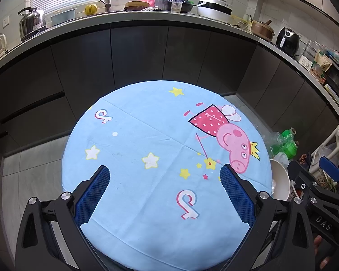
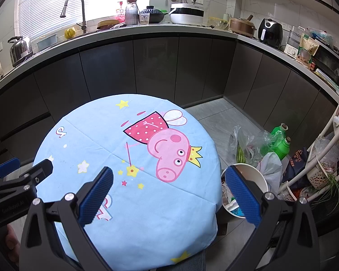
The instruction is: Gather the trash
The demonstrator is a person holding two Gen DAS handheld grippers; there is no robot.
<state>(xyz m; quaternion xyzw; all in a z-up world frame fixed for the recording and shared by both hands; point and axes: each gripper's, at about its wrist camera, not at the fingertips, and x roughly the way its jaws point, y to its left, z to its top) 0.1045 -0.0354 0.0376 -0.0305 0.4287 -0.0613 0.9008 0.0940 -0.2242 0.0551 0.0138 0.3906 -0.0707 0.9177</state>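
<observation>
I hold both grippers above a round table (image 1: pixel 147 135) covered with a blue cartoon-pig cloth. My left gripper (image 1: pixel 165 194) is spread wide with nothing between its blue pads (image 1: pixel 92 194), hanging over the near part of the cloth. My right gripper (image 2: pixel 169 194) is likewise released and empty; its left pad is over the cloth edge, its right pad in front of the bin (image 2: pixel 257 176). That white bin stands on the floor just right of the table, with wrappers (image 2: pixel 230 203) inside it. Beside the bin lie plastic bags (image 2: pixel 248 144) and two green bottles (image 2: pixel 282 144). Behind the table runs a dark-fronted counter (image 2: pixel 147 31) with a kettle (image 2: pixel 20 49) on it.
</observation>
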